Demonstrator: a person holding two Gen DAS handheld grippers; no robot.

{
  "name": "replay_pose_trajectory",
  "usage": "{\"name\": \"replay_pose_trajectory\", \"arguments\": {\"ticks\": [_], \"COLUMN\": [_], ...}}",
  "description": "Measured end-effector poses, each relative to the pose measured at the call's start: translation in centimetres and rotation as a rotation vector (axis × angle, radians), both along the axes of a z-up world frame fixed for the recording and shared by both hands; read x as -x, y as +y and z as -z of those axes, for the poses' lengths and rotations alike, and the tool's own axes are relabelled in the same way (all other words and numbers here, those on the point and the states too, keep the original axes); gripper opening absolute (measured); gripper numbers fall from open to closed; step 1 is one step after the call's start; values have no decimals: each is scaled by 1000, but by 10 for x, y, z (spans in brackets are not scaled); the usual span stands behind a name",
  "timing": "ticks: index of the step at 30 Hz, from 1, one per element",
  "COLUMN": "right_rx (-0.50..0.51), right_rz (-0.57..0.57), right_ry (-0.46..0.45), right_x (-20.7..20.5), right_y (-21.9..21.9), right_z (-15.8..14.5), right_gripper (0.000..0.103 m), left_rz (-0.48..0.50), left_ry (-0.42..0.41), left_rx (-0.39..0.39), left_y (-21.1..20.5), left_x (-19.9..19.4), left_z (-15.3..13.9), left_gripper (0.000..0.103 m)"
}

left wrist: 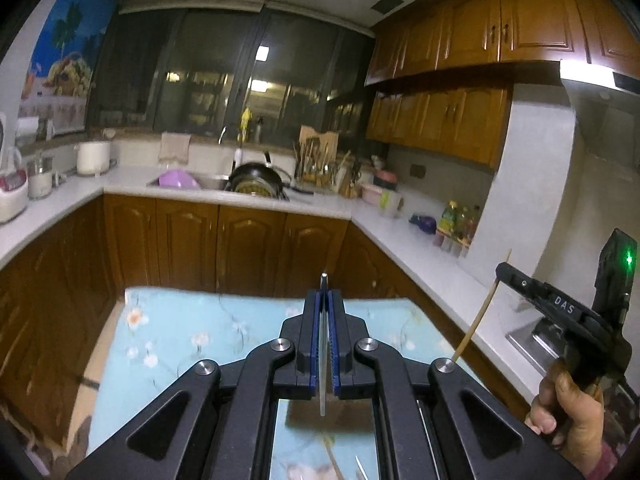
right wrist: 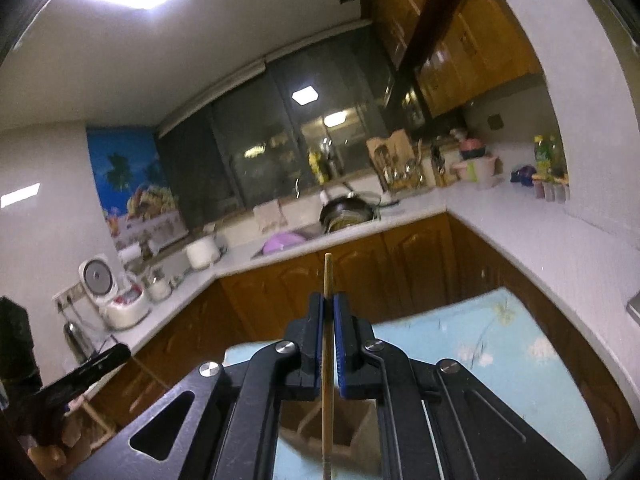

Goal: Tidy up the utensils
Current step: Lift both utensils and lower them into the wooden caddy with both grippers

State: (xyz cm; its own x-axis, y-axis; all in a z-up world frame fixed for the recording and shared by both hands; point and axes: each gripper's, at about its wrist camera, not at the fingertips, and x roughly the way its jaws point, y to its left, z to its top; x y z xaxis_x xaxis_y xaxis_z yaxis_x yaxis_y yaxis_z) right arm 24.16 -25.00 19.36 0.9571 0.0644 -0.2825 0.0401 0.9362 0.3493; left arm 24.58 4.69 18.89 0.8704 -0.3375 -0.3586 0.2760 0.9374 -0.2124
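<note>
Left gripper (left wrist: 325, 292) pinches a thin metal utensil (left wrist: 323, 344); right gripper (right wrist: 328, 304) pinches a chopstick (right wrist: 327, 320), both above the table (left wrist: 168, 328) edge at lower frame.

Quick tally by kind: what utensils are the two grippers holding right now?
Metal utensil, thin and silver, exact kind unclear, clamped in the left gripper: 1
Wooden chopstick, clamped in the right gripper: 1
Total held: 2
</note>
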Motion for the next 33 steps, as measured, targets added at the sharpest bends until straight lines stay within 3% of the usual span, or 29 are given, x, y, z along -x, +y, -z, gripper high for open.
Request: {"name": "replay_pose_trajectory", "arguments": {"ticks": [7, 19, 23, 33], "right_rx": [9, 41, 30, 22], "right_rz": [41, 48, 47, 45], "right_ry": [-24, 36, 85, 122], "right_x": [-38, -56, -58, -61], "right_y": [-6, 9, 6, 0], "right_z": [8, 91, 109, 110], "right_gripper": [5, 5, 5, 6], "left_rz": [-27, -51, -57, -59], "left_ry": [-2, 143, 160, 167], "left_rx": [22, 64, 75, 76], "left_y": [-12, -28, -25, -23], "left_x": [-51, -124, -138, -144], "left_z": [31, 123, 127, 117], "left_gripper": [2, 2, 3, 4]}}
